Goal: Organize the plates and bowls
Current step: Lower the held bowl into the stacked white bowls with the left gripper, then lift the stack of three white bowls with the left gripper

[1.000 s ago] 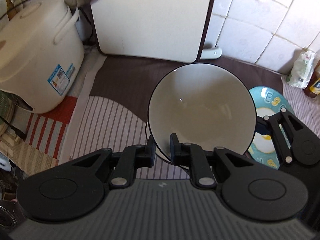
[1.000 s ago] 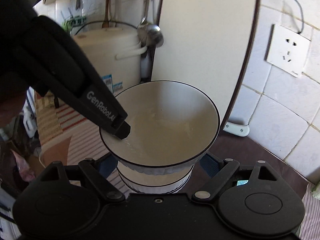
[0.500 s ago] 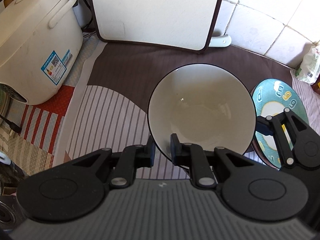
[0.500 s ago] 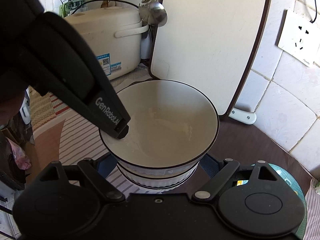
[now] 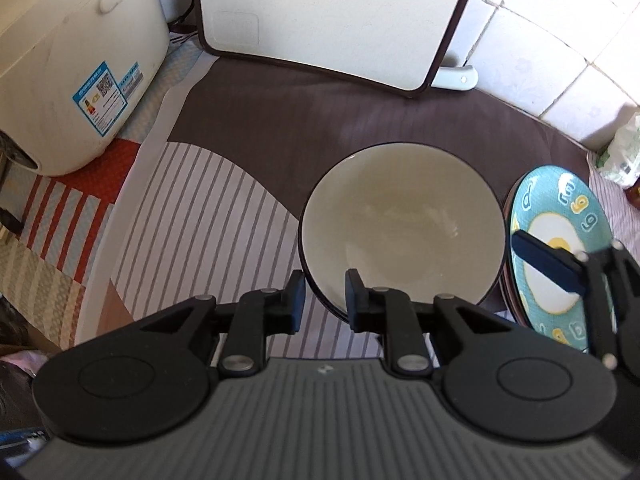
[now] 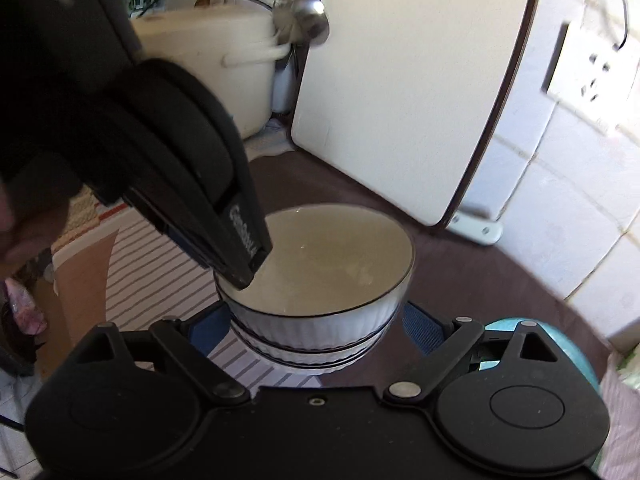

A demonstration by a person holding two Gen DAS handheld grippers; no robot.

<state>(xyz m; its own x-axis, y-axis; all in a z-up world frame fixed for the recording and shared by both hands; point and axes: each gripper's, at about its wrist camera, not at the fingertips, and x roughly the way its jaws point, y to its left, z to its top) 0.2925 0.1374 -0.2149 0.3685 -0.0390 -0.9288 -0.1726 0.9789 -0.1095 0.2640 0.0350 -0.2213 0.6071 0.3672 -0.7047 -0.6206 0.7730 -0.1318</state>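
A white ribbed bowl with a dark rim [image 5: 400, 228] sits nested on top of other white bowls [image 6: 308, 354] on the striped cloth. My left gripper [image 5: 323, 296] straddles the top bowl's near rim, with its jaws slightly parted around it; one finger is inside the bowl, one outside. It shows in the right wrist view as a black arm [image 6: 240, 252] reaching into the bowl. My right gripper [image 6: 316, 320] is open wide, its blue pads on either side of the bowl stack, apart from it. A teal patterned plate [image 5: 560, 248] lies on a plate stack right of the bowls.
A cream rice cooker [image 5: 60, 60] stands at the back left. A white cutting board [image 5: 332, 16] leans on the tiled wall behind. A ladle [image 6: 304, 20] hangs by the cooker. A bag [image 5: 624, 152] and a bottle sit at the far right.
The top bowl has come down onto the bowl stack. My left gripper's jaws have parted a little around its rim. Both cameras tilted downward.
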